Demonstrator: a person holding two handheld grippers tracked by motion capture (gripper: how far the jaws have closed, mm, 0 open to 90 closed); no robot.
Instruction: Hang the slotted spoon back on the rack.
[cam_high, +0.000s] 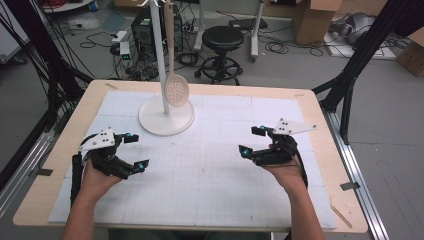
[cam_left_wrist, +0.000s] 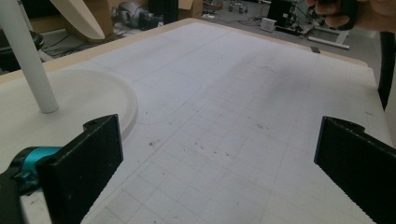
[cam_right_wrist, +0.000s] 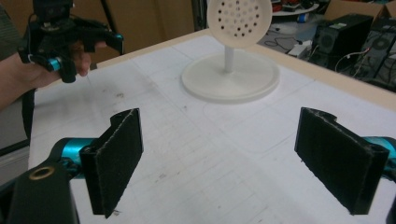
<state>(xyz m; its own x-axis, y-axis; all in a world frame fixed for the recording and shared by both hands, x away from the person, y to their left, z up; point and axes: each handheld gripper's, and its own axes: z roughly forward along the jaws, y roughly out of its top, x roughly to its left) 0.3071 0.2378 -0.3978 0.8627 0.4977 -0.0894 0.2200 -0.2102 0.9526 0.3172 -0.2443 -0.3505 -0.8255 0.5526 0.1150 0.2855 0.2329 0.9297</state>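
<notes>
left gripper (cam_high: 135, 151): jaws wide apart, empty | right gripper (cam_high: 252, 141): jaws wide apart, empty | cream perforated plastic spoon (cam_high: 176, 90) hangs on white round-based stand (cam_high: 166, 120), tabletop (cam_high: 215, 170)

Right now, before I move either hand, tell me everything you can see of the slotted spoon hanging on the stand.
The slotted spoon is cream-coloured, plastic-looking, with a long flat handle and a round bowl pierced with many small holes. It hangs upright, bowl down, handle rising beside the white pole of the stand at the table's far left-centre. Its bowl hangs clear above the round base. The hook holding it is cut off at the top edge. Both grippers are well short of it.
</notes>
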